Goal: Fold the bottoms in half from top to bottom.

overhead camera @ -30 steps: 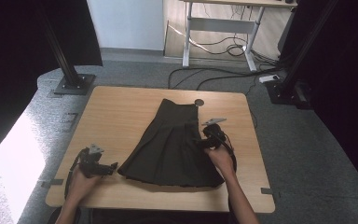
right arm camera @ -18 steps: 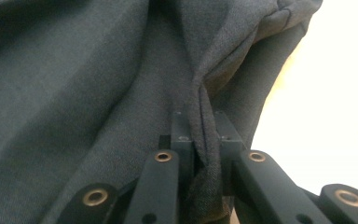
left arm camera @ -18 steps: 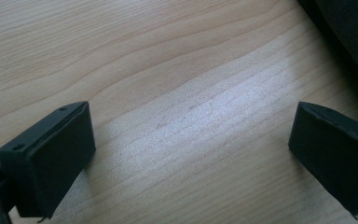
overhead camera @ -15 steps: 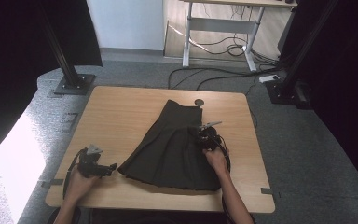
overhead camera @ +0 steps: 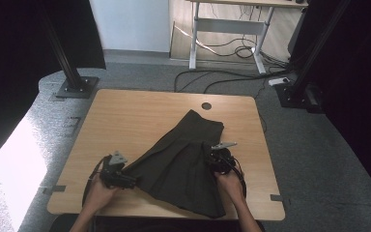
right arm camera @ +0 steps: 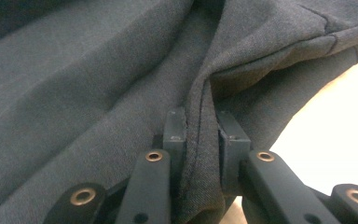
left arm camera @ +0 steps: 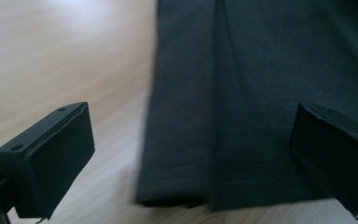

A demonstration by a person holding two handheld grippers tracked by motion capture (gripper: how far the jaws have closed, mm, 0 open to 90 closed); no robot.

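A dark charcoal pleated fabric skirt [overhead camera: 183, 164] is spread on the light wooden table [overhead camera: 140, 116], its narrow waist end away from the person. A fold of its right edge is pinched tight between the jaws of the right gripper [right arm camera: 201, 140]. The left gripper [left arm camera: 191, 154] is held released, jaws wide apart, with the skirt's hemmed corner lying flat between them, touching neither.

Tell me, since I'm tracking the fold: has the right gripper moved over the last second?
Yes. The right gripper, shut on the skirt, has shifted left and toward the person, away from the table's right edge.
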